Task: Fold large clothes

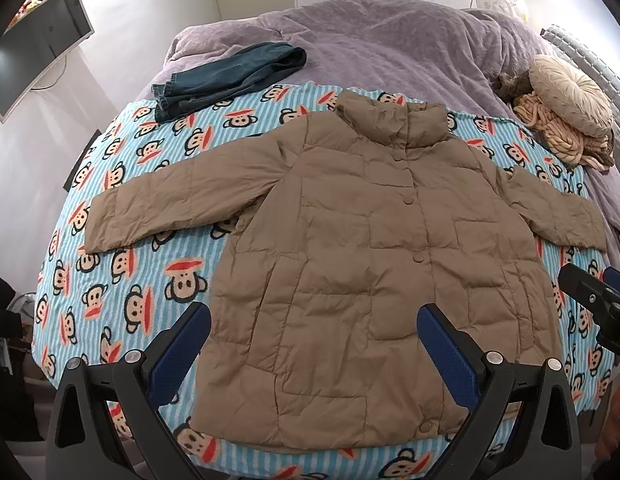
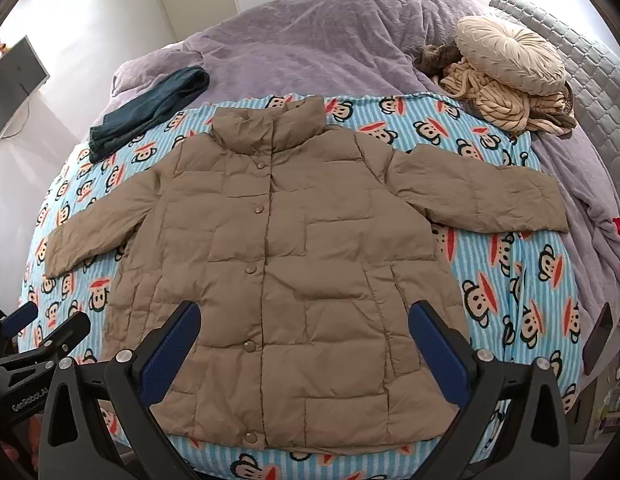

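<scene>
A tan quilted puffer jacket (image 1: 350, 248) (image 2: 278, 264) lies flat and buttoned on a blue striped monkey-print blanket (image 1: 122, 280) (image 2: 510, 280), collar away from me, both sleeves spread sideways. My left gripper (image 1: 314, 320) hovers open above the jacket's lower left part, nothing between its blue pads. My right gripper (image 2: 304, 320) hangs open above the lower middle of the jacket, also holding nothing. Each gripper shows at the other view's edge: the right gripper (image 1: 598, 300) and the left gripper (image 2: 38, 332).
Folded dark jeans (image 1: 226, 76) (image 2: 150, 108) lie at the blanket's far left corner. A beige round cushion (image 1: 570, 96) (image 2: 510, 52) and chunky knit throw (image 2: 498, 104) sit far right on the purple bedspread (image 1: 390, 40). A monitor (image 1: 34, 44) stands left; a phone (image 2: 598, 336) lies right.
</scene>
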A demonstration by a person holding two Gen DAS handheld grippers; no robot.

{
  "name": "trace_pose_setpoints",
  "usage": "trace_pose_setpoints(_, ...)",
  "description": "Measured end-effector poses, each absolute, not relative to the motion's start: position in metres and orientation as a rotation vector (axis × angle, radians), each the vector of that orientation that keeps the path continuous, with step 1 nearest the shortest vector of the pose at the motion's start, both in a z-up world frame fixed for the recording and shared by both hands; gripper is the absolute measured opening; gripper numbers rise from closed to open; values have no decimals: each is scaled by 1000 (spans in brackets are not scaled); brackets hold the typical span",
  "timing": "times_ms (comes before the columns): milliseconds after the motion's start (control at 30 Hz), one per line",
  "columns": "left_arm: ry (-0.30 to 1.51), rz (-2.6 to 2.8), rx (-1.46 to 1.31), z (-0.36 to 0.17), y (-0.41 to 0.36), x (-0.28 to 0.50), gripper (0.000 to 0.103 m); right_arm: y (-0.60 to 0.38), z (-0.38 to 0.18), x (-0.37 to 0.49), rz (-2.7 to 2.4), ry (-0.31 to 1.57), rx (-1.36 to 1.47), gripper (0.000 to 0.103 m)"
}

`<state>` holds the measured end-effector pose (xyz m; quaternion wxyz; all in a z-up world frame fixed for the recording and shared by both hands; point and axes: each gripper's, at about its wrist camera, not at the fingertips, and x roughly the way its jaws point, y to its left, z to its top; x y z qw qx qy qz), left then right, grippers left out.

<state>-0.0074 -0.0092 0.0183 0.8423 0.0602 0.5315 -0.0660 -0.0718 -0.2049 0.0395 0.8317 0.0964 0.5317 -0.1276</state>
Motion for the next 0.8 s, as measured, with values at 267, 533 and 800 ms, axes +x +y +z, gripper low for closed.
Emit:
trace_pose_setpoints(267,1132,-135,130,15,-9,-6,103,-206,37,-72,-272,1127,207,103)
trace_pose_setpoints(533,1132,-129,127,14,-8,-6,103,-210,34,-71,-273,1130,208,103)
trace_pose_setpoints(800,1135,-120,125,12,-8,-5,103,-208,32,-67,-273,1134,208,103)
